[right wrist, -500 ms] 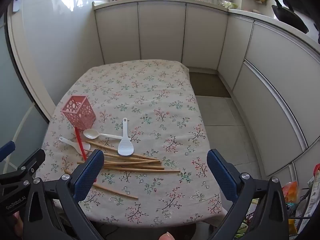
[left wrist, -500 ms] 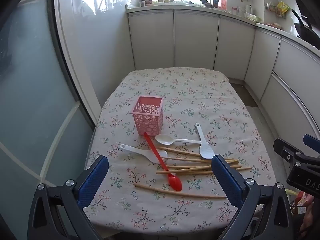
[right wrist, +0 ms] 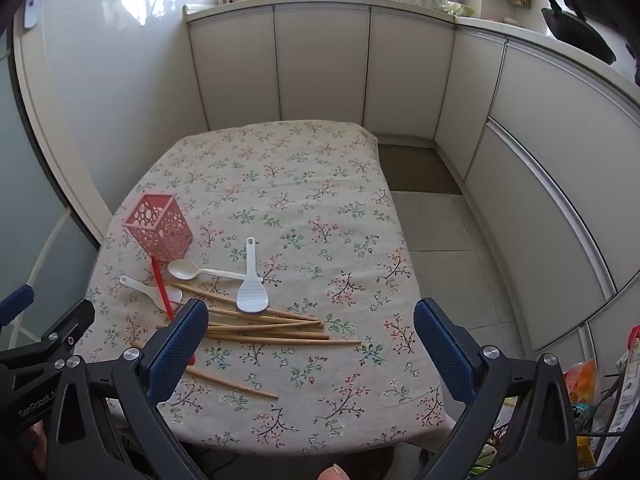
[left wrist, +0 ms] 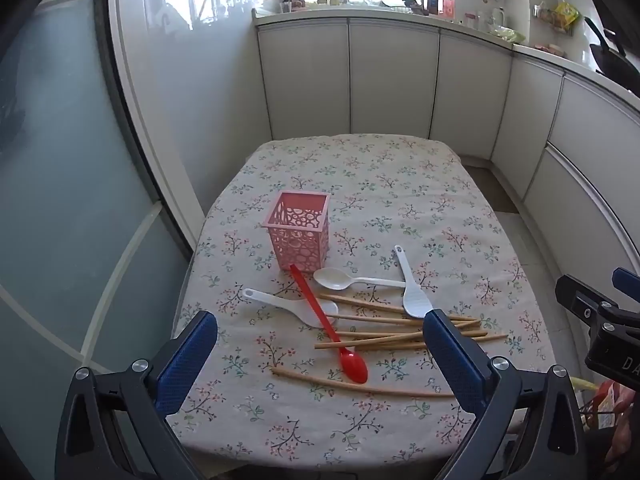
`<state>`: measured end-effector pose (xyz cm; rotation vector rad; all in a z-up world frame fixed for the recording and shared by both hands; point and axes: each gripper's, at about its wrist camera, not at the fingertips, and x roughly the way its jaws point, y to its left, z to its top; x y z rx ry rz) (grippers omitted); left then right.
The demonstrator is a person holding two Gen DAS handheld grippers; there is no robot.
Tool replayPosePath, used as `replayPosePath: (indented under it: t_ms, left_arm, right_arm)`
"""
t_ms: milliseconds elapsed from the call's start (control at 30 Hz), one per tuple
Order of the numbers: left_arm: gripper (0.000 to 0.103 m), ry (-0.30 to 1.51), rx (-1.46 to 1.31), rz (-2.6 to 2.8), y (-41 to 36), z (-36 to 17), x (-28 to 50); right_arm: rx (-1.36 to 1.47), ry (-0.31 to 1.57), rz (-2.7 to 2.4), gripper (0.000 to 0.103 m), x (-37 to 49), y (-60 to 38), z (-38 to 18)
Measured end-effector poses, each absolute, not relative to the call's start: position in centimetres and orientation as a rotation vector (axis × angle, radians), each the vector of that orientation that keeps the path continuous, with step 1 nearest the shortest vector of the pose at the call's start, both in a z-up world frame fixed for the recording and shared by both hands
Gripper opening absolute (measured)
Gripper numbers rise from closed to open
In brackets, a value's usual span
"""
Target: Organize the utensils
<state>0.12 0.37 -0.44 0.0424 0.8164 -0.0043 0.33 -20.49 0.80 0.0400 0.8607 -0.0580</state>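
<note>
Fingers of our left gripper [left wrist: 320,354] and right gripper [right wrist: 311,340] spread wide, empty, at bottom frame. Beyond them lie tan wooden chopsticks [left wrist: 400,338], a red plastic spoon [left wrist: 326,324], three white plastic spoons [left wrist: 410,286], then the pink perforated square basket [left wrist: 299,230], centre-left on our floral tablecloth [left wrist: 400,200].
</note>
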Motion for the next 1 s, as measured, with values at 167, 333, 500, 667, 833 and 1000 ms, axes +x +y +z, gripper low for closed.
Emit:
replayPosePath:
  t_ms: [167, 333, 500, 667, 833, 1000]
  left_arm:
    - [0.103, 0.816, 0.045, -0.003, 0.33, -0.51, 0.19]
    - [0.103, 0.814, 0.043, -0.002, 0.47, -0.56, 0.22]
    - [0.103, 0.813, 0.044, 0.0, 0.57, -0.57, 0.21]
    - [0.103, 0.813, 0.045, 0.001, 0.5, -0.42, 0.28]
    - [0.103, 0.807, 0.041, 0.002, 0.73, -0.16, 0.36]
    - [0.103, 0.802, 0.041, 0.005, 0.7, 0.0, 0.21]
  right_arm:
    - [0.041, 0.86, -0.058, 0.103, 0.37, -20.52, 0.79]
    - [0.042, 0.86, -0.057, 0.103, 0.32, -20.45, 0.98]
    - [0.044, 0.861, -0.057, 0.103, 0.3, -20.5, 0.88]
    - [0.045, 0.86, -0.057, 0.103, 0.28, -20.45, 0.82]
    - [0.047, 0.854, -0.059, 0.103, 0.25, -20.41, 1.0]
    - [0.051, 0.844, -0.058, 0.103, 0.15, -20.23, 1.2]
